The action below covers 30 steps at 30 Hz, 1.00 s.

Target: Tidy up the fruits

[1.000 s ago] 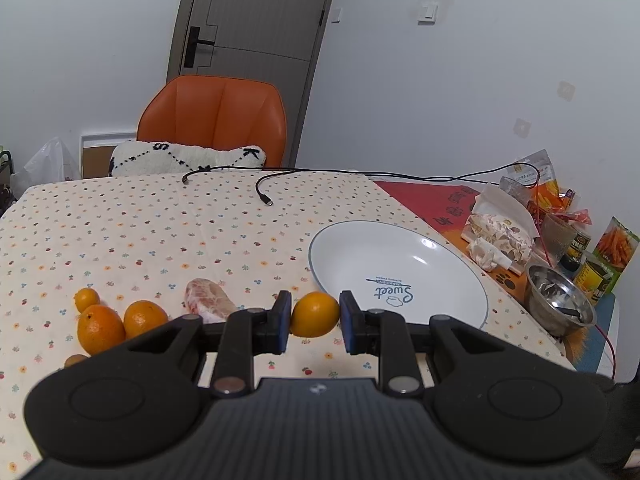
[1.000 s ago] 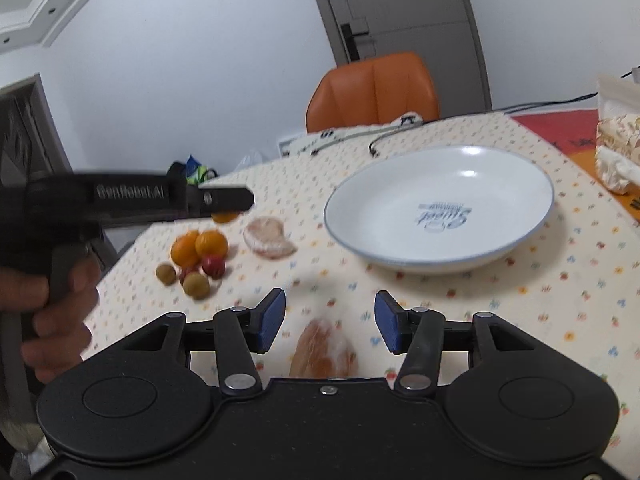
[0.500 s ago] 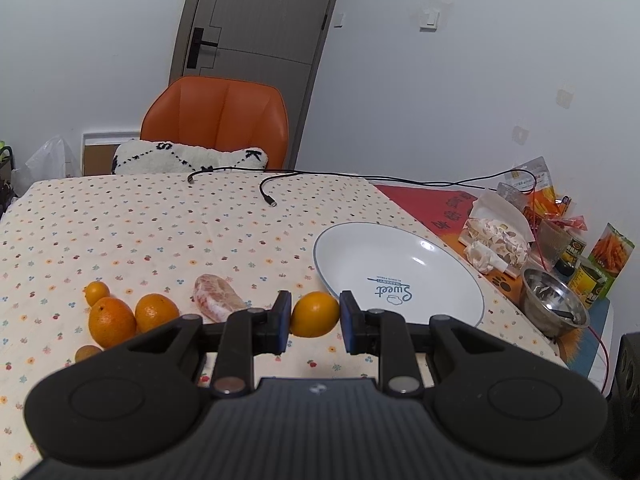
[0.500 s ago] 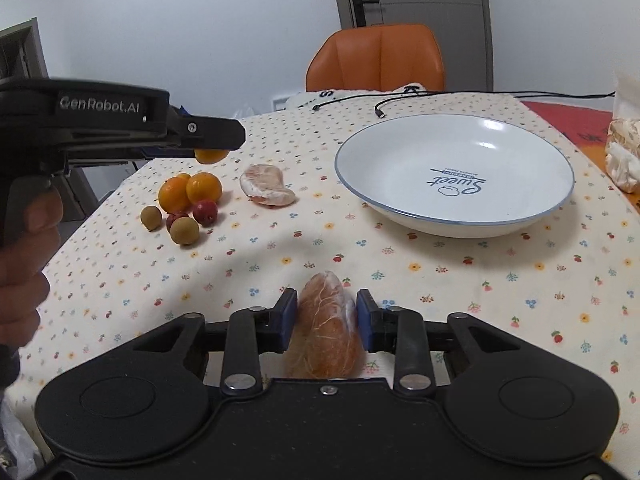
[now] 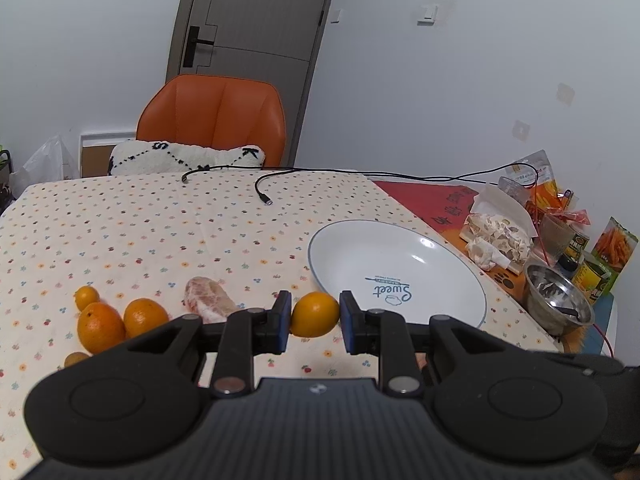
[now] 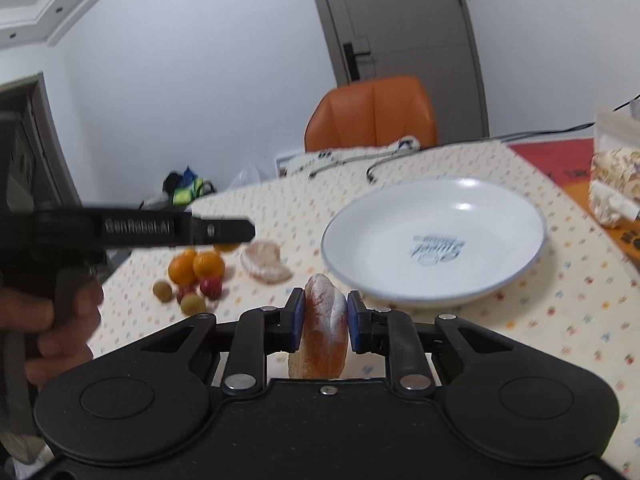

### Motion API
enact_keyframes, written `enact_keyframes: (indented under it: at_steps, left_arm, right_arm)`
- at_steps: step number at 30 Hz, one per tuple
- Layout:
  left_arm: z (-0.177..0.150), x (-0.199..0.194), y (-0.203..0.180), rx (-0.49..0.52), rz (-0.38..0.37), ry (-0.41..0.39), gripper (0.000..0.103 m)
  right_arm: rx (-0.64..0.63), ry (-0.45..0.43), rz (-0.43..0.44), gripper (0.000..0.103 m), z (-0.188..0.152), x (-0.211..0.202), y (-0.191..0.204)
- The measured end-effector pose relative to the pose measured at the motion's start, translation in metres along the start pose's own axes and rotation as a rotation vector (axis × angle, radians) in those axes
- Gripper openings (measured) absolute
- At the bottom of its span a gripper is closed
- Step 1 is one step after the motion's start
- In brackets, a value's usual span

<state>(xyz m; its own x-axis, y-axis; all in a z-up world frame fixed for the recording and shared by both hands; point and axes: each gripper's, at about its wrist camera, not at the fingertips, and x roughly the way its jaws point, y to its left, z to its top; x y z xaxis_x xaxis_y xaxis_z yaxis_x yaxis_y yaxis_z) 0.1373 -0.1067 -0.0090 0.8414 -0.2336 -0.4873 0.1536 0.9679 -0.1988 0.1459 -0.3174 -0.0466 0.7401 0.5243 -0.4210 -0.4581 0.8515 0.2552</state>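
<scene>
Left gripper (image 5: 315, 316): fingers clamp my small orange (image 5: 315, 315). Right gripper (image 6: 324, 316): fingers pinch a peeled segment (image 6: 325, 328), possibly pomelo. Both lifted for the plate (image 5: 452, 256).

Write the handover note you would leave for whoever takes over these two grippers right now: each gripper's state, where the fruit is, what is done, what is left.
Left gripper: shut on an orange, held above the cloth near the plate.
Right gripper: shut on a pomelo segment, lifted, just short of the plate.
On the cloth: a second segment, two oranges, a smaller orange and several small round fruits, clustered left of the plate.
Done: nothing is in the plate yet.
Left: probably set both held fruits in the plate, then fetch the rest.
</scene>
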Motion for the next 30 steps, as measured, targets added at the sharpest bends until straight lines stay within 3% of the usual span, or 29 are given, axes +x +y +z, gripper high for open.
enact_keyframes:
  at_steps: [15,30]
  left_arm:
    - [0.012,0.021,-0.025,0.041,-0.035,-0.003,0.024]
    - [0.024,0.046,-0.057,0.063,-0.089,-0.003,0.024]
  right_arm:
    - [0.066,-0.094,-0.074,0.021,0.02,-0.007,-0.041]
    - [0.144,-0.13,-0.119,0.021,0.03,0.003,-0.071]
